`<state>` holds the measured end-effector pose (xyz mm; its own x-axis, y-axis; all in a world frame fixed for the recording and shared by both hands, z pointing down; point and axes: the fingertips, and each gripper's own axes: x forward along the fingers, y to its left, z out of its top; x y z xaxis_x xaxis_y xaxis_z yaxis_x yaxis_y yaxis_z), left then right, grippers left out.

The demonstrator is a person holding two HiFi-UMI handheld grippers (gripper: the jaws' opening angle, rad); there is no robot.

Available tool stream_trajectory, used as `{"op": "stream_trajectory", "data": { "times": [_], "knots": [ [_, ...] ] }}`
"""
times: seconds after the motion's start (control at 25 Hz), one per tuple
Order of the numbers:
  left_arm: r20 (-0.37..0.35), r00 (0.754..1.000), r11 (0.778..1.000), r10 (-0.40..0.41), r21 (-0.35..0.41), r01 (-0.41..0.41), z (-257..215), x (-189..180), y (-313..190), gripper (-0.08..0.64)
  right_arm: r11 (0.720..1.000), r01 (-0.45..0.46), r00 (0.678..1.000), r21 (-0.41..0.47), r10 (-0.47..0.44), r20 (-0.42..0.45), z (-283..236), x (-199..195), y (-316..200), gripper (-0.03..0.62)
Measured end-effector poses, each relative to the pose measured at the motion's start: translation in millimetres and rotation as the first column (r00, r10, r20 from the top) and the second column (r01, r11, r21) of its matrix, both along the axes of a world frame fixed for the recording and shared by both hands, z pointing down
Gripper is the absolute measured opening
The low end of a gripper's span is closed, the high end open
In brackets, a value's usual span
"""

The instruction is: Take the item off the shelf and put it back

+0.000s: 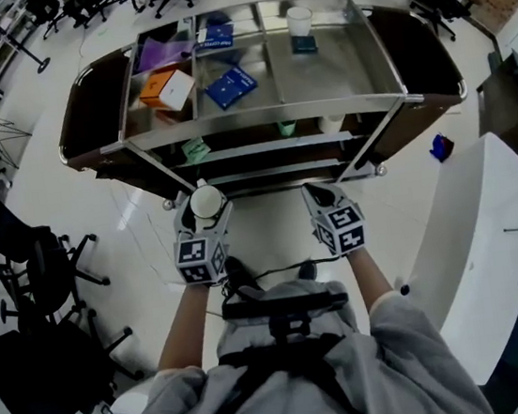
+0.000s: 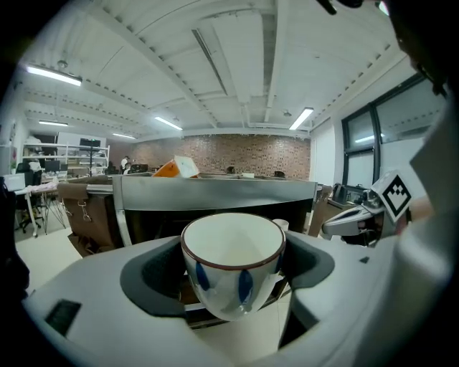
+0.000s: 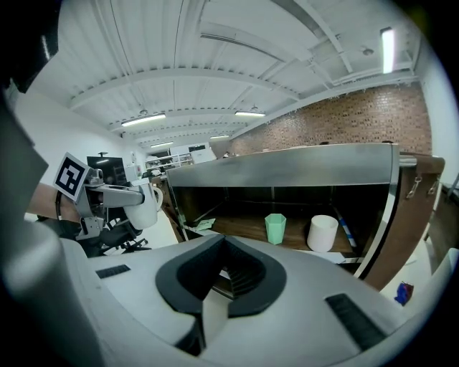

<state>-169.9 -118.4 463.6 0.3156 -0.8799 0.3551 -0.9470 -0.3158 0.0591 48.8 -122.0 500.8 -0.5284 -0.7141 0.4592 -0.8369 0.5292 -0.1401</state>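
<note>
Grey sleeves (image 1: 167,407), black harness (image 1: 284,304), pale left tongs (image 1: 205,199)

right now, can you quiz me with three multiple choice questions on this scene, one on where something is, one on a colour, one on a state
1. Where does the green cup stand?
A. on the top shelf
B. on the lower shelf, beside a white cup
C. on the floor

2. What colour are the marks on the brown-rimmed cup in the left hand-held gripper?
A. red
B. blue
C. green

3. How is the right hand-held gripper?
A. shut, with nothing in it
B. closed on a cup
C. wide open

Answers:
1 B: the right gripper view shows it on the lower shelf, next to the white cup.
2 B: blue strokes show on its white side.
3 A: its jaws meet with nothing between them.
</note>
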Motion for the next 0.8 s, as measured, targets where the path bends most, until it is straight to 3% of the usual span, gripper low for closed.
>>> {"op": "stream_trajectory", "data": {
  "times": [0.24,0.48,0.8],
  "knots": [
    [-0.008,1.0,1.0,-0.027,0.014,0.027,-2,-15,13,0.403,1.0,-0.013,1.0,-0.001,0.013,0.015,0,3,6,0.009],
    [0.029,0.999,1.0,-0.024,0.02,0.024,-3,-16,19,0.403,1.0,-0.007,1.0,-0.005,0.007,0.014,1,2,11,0.009],
    [0.0,0.998,0.998,-0.056,0.024,0.056,-1,-20,21,0.402,1.0,-0.011,1.0,-0.009,0.011,0.014,3,7,11,0.009]
  ]
}}
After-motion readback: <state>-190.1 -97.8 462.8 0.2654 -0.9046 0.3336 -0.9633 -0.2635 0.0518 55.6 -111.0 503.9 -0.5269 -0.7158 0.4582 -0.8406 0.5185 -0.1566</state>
